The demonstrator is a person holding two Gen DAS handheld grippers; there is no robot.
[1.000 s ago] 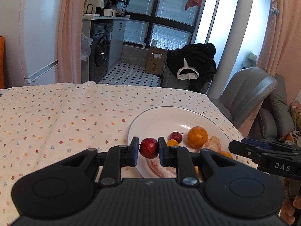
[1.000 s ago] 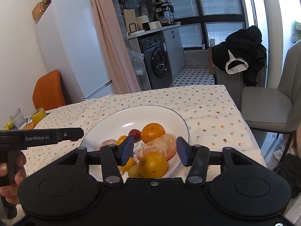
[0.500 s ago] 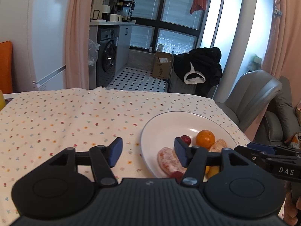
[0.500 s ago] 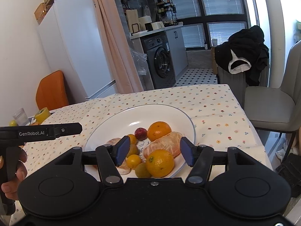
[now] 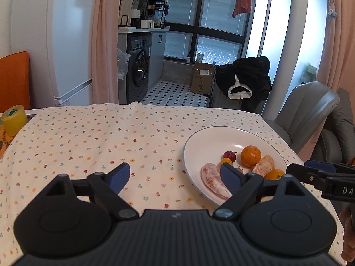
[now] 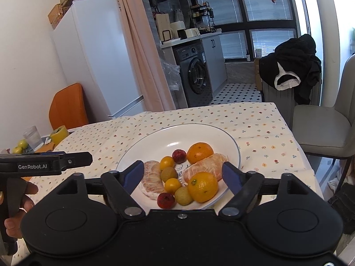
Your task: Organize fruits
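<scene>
Right wrist view: right gripper (image 6: 183,177) fingers spread wide, the fruits (image 6: 182,177) heaped on the plate (image 6: 230,144) between them. Left gripper (image 5: 175,177) fingers spread too, empty, plate beside its right finger.

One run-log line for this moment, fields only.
task: organize fruits | left gripper: open, empty, over tablecloth | right gripper: open, empty, above plate | fruit: all on plate

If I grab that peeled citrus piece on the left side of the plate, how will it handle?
The peeled citrus piece looks soft and membrane-covered, so it will probably squash or tear under a hard pinch. Its long, flattish shape suggests it will not roll. It lies against small round fruits that may roll if nudged.
</scene>
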